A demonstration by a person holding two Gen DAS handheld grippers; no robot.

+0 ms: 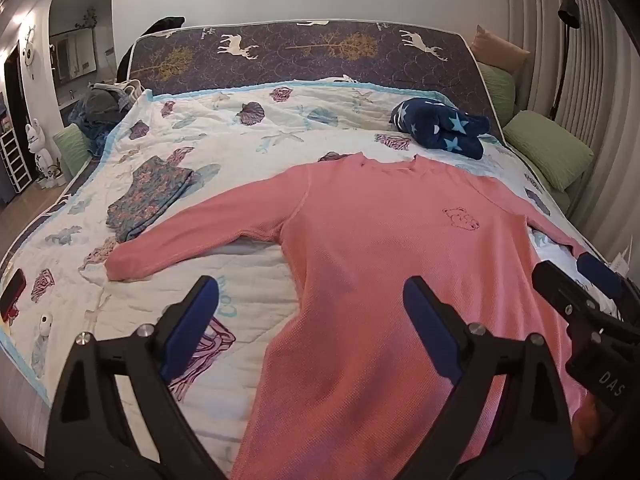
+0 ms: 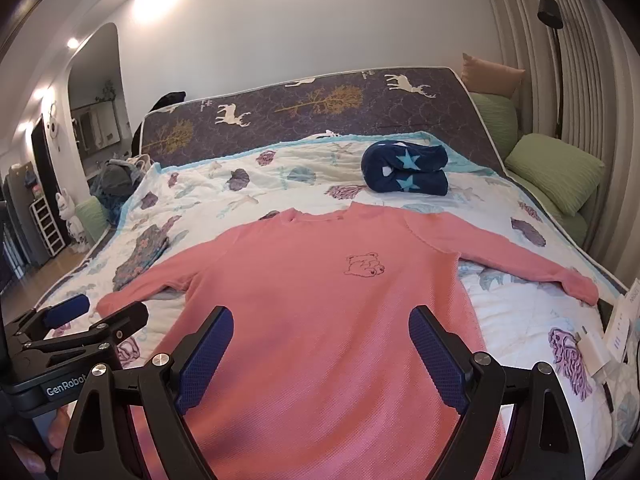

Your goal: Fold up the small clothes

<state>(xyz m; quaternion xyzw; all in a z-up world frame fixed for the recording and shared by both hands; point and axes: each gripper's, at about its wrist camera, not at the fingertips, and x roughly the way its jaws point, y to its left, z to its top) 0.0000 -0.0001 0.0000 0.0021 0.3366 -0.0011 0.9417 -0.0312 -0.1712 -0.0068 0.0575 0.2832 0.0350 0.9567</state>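
A: Where is the pink shirt (image 2: 320,320)?

B: It lies flat and face up on the bed (image 2: 520,320), on a white quilt printed with shells. Its collar points toward the headboard (image 2: 320,112), and both sleeves are spread out to the sides. A small bear outline sits on the chest.

A: And the left gripper (image 1: 312,312)?

B: Its blue-padded fingers (image 1: 196,320) stand wide apart and hold nothing. It hovers over the lower left part of the shirt, one finger above the quilt and the other above the pink cloth.

A: The right gripper (image 2: 320,344)?

B: The same: fingers (image 2: 208,356) spread wide, nothing between them, above the lower middle of the shirt. From each camera the other gripper shows at the edge of the view, near the hem. Whether either one touches the cloth, I cannot tell.

A: What else is on the bed?

B: A folded floral garment (image 1: 156,196) lies beside the shirt's left-hand sleeve as seen from the foot of the bed. A rolled navy blanket with stars (image 2: 404,172) sits beyond the collar, apart from the shirt. Green pillows (image 2: 556,172) line the side by the curtain, and a heap of clothes (image 1: 104,100) rests at the far corner on the other side. A white charger (image 2: 596,356) lies on the quilt near the right gripper's side.
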